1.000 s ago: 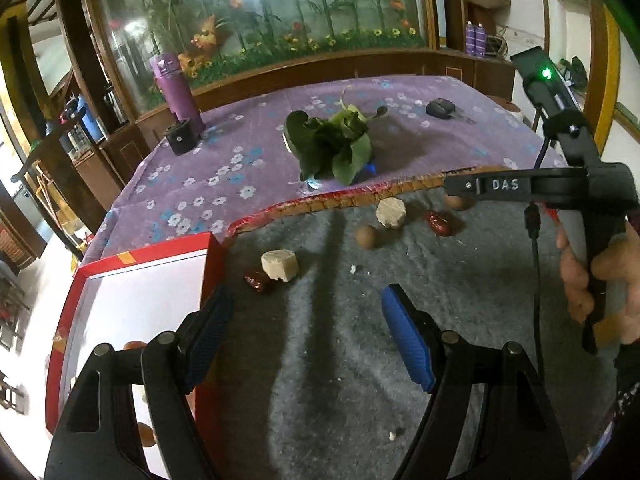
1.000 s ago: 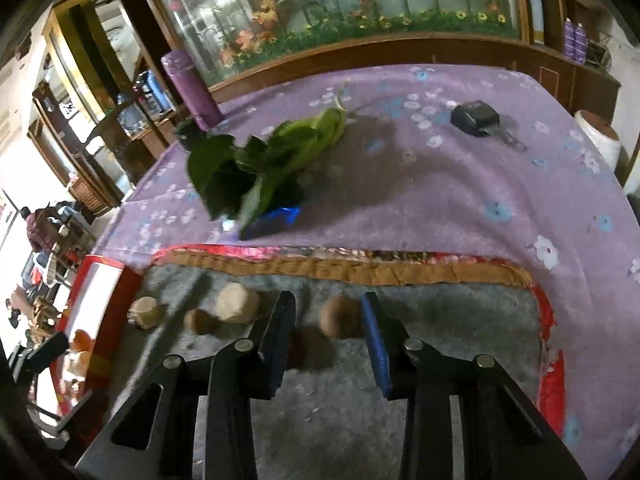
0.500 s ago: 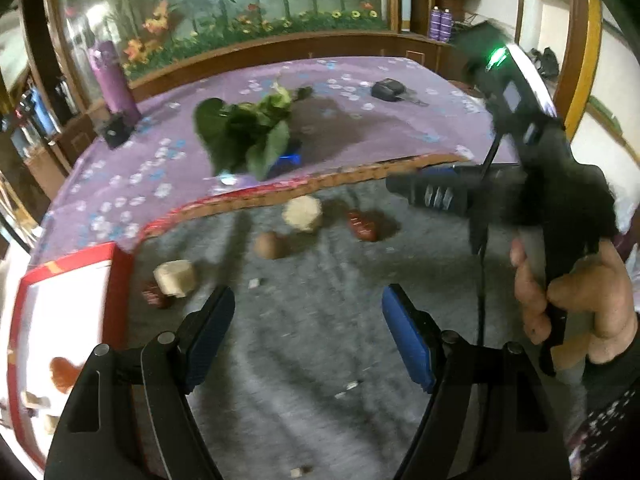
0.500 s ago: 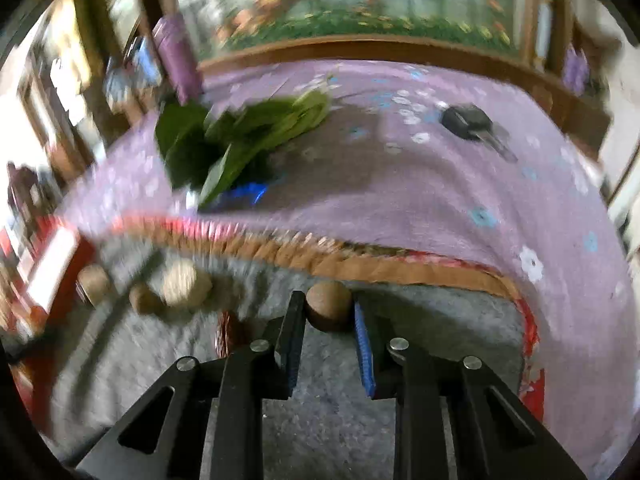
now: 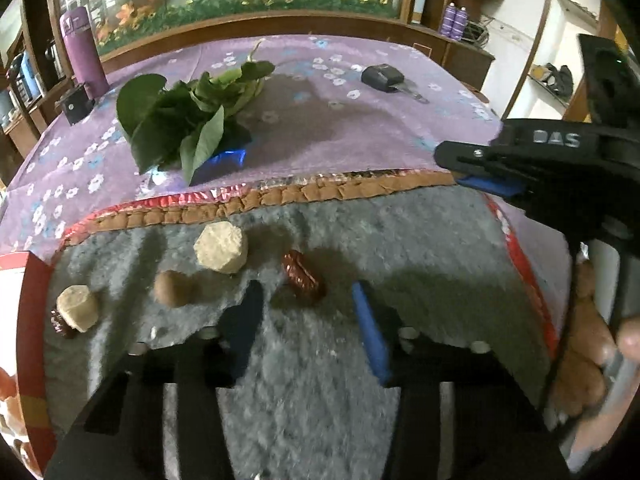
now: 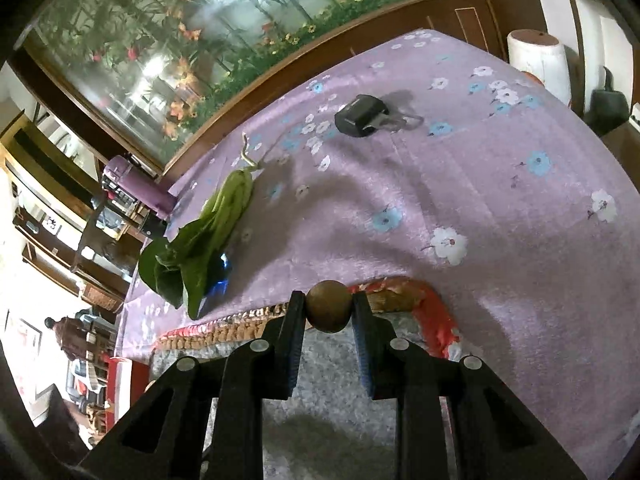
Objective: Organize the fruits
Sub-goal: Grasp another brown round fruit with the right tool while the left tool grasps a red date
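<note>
Our right gripper (image 6: pixel 329 312) clamps the round brown fruit (image 6: pixel 329 307) only at its tips, so it could roll free, while our left gripper (image 5: pixel 306 308), jaws closing and seemingly not yet touching the red date (image 5: pixel 303 276), may nudge it aside.

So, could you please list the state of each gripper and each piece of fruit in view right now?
Right gripper: shut on the round brown fruit, held clear of the mat.
Left gripper: jaws closing around the red date, which lies on the grey mat.
Small brown fruit: lying loose on the mat.
Two pale chunks: lying loose on the mat.
</note>
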A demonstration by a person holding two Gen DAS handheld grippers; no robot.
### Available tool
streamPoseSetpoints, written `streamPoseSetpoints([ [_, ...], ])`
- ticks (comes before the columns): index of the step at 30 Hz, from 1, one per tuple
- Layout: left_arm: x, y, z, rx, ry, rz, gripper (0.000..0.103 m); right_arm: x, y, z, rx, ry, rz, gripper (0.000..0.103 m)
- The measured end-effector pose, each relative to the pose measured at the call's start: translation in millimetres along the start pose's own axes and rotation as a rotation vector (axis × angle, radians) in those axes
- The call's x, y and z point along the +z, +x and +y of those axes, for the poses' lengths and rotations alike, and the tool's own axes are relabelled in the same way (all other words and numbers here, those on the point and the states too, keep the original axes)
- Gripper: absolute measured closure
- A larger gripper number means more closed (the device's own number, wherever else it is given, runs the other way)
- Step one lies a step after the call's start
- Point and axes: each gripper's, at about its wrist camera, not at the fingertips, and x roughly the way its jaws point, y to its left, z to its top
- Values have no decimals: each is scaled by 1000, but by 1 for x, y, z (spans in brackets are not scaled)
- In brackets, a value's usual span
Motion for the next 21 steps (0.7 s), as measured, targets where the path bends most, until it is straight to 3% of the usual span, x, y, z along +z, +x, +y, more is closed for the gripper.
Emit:
streamPoseSetpoints([
  [2, 3, 5, -2, 2, -5, -3, 67, 1, 1, 0, 9, 4, 7, 78],
  [9, 4, 11, -3, 49, 25, -30, 89, -1, 1, 1, 18, 3, 11, 78],
  [14, -1, 9, -8, 76, 77, -55, 89, -1, 0, 5, 20, -6, 4, 78],
  [21, -24, -23, 7, 62, 53, -93, 89, -2, -2, 6, 21, -21, -22, 78],
])
